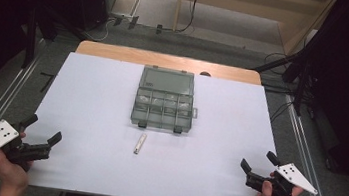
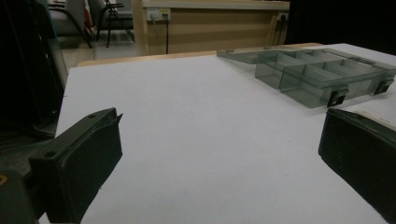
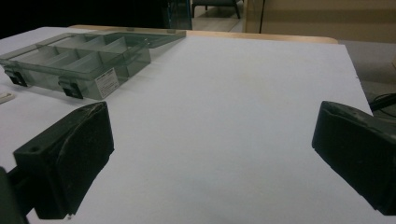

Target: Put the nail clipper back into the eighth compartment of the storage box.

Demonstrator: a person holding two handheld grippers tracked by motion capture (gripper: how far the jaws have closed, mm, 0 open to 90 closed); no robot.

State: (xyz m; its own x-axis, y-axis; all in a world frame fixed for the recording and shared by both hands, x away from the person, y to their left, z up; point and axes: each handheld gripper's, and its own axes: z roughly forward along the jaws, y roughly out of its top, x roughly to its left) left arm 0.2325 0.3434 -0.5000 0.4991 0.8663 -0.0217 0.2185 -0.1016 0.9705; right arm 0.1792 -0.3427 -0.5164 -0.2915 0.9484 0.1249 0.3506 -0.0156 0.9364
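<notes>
A clear compartment box (image 1: 164, 104) sits at the frame's centre on the white desk (image 1: 87, 97), lid open; a small pale stick (image 1: 140, 144) lies just below it. At lower left the left gripper (image 1: 43, 130) and at lower right the right gripper (image 1: 257, 161) rest with jaws spread wide, empty (both well apart from the box).

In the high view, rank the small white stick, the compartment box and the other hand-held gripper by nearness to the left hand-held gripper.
1. The small white stick, lying to the right of the left hand-held gripper, in front of the box.
2. The compartment box, farther up the table's middle.
3. The right hand-held gripper, at the table's opposite front corner.
</notes>
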